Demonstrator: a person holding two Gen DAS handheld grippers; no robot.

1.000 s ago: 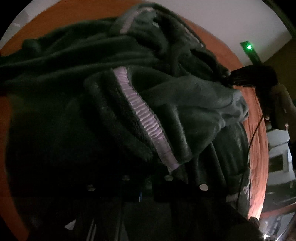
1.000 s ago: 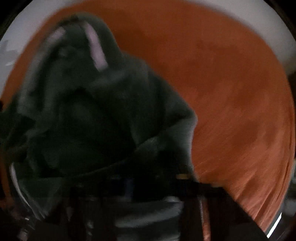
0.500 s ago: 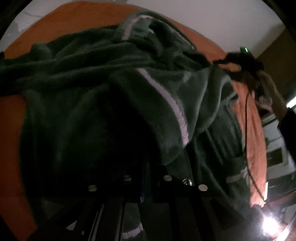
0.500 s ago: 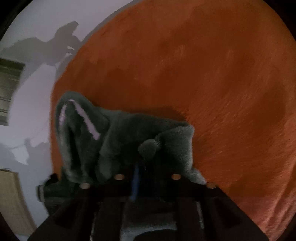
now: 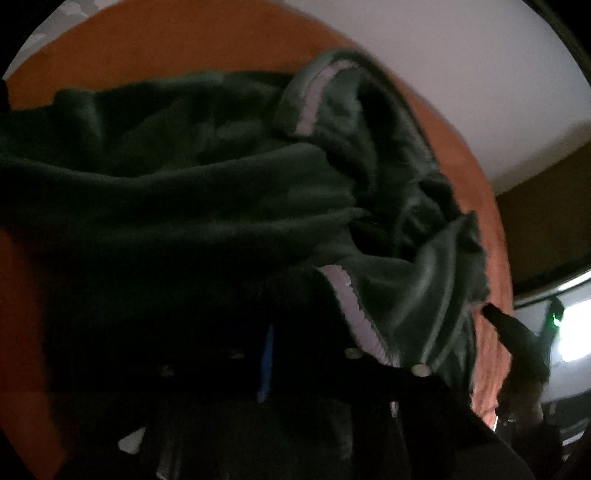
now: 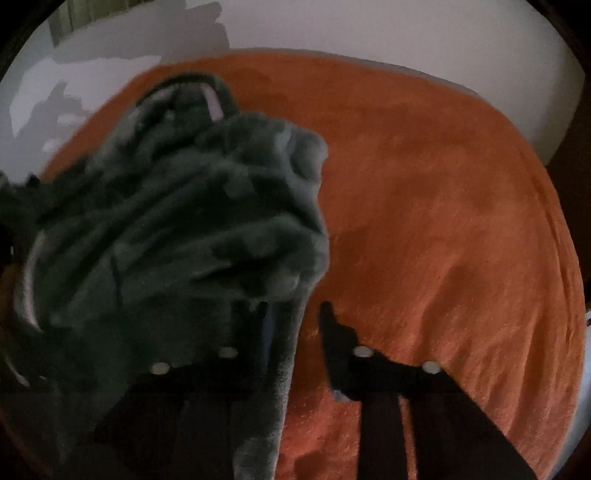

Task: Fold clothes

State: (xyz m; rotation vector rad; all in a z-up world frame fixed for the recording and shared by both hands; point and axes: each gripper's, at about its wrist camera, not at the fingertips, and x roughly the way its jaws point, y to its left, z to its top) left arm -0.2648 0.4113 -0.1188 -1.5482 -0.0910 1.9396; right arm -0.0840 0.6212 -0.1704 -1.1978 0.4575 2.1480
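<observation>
A dark green fleece garment (image 5: pixel 192 206) lies bunched on an orange cover (image 5: pixel 147 48). It has pale lilac trim (image 5: pixel 314 99) along some edges. In the left wrist view the garment fills most of the picture, and the cover shows only above it, at the left edge and along the right side. A second strip of the same trim runs down to the left gripper (image 5: pixel 269 343). The picture is very dark there and the fingers cannot be seen clearly, but the jaws are closed narrow, and the fleece is gathered at them, so they seem to pinch the fabric. At the right edge of this view, the right gripper (image 5: pixel 495 314) appears as a dark shape touching the corner of the garment.

In the right wrist view, the garment (image 6: pixel 177 221) is a crumpled heap on the left half, and the bare cover (image 6: pixel 443 221) takes the right half. A white wall (image 6: pixel 369 26) stands behind the cover. The right gripper (image 6: pixel 291 314) has its jaws partly apart and they are closing. A fold of the fleece hangs down between the two fingers, close to the left one. The right finger (image 6: pixel 332 332) stands free over the cover and does not touch the fabric.
</observation>
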